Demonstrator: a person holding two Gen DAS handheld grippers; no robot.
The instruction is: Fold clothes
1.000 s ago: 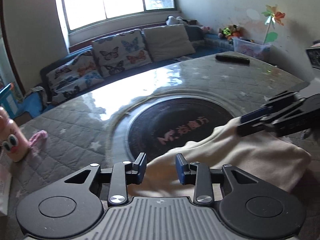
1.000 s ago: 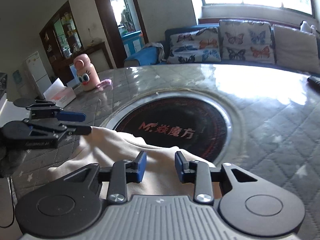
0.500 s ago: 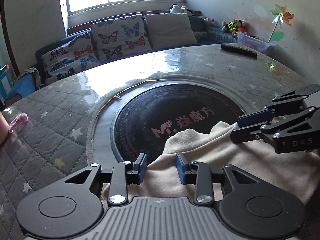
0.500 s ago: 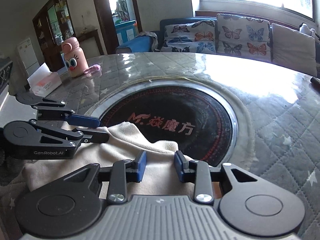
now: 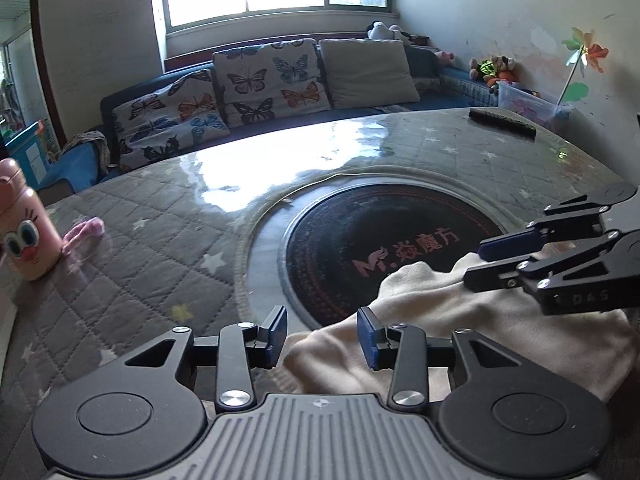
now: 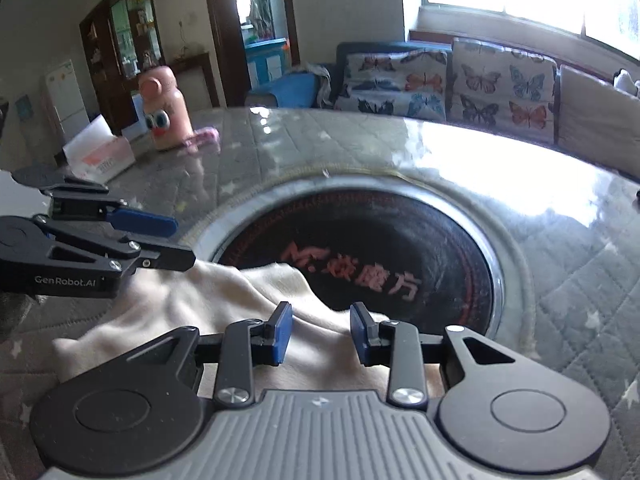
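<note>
A cream garment [image 5: 472, 320] lies bunched at the near edge of the round table, partly over the black centre disc [image 5: 384, 232]. It also shows in the right wrist view [image 6: 208, 304]. My left gripper [image 5: 322, 334] is open, its jaws just above the garment's left edge, holding nothing. My right gripper [image 6: 320, 330] is open above the garment's right part. The right gripper shows from the side in the left wrist view [image 5: 484, 262], low over the cloth. The left gripper shows in the right wrist view [image 6: 176, 240], at the cloth's far left edge.
A pink cartoon bottle [image 6: 164, 114] and a pink strap [image 5: 82, 234] sit at the table's left. A tissue box [image 6: 100, 156] stands beside them. A black remote [image 5: 502, 122] lies at the far right. A sofa with butterfly cushions [image 5: 264, 80] runs behind the quilted table [image 5: 160, 248].
Both grippers stay open over the garment. The left view has swung back to the left, bringing the pink bottle into sight. The cloth's front fold has shifted slightly.
</note>
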